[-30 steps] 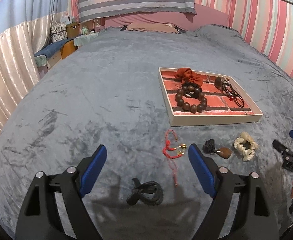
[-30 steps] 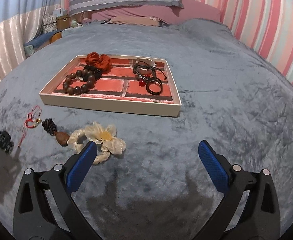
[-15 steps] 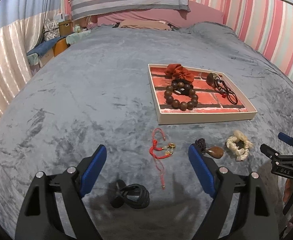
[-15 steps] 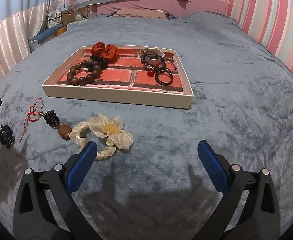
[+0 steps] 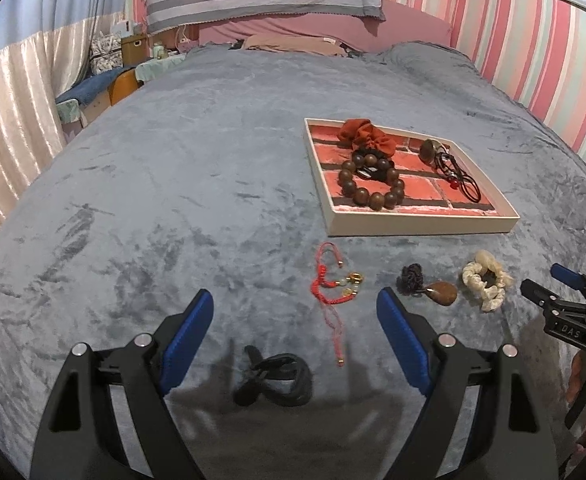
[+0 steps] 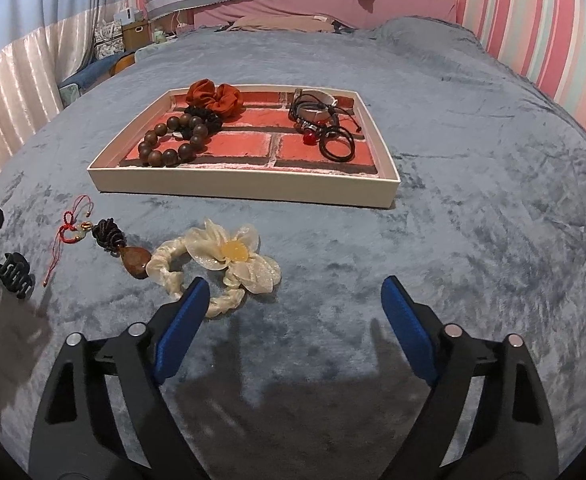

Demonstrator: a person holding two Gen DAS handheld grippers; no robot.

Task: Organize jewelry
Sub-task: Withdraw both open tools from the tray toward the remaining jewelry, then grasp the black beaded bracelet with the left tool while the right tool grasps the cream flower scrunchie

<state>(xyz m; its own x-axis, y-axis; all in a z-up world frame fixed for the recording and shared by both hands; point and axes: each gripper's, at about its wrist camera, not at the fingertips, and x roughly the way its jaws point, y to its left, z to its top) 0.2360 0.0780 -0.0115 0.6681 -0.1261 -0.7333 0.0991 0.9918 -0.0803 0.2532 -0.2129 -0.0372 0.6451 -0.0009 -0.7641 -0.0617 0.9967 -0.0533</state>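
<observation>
Tray (image 6: 249, 190) already holds several pieces while four more lie on the bed just before it, both grippers' fingers (image 5: 403, 328) released, right pair just narrowing on nothing.

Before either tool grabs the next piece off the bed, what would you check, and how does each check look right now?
1. Left tool empty and open: ok.
2. Right tool empty; jaws have just been closing a little, nothing between them: ok.
3. Black hair claw lies free ahead of the left tool: ok.
4. Cream flower scrunchie between the right tool's jaws: not ok, only its left finger is near.
5. Tray has bare floor left: ok.
6. Scrunchie clear of the brown pendant: cannot tell.
</observation>
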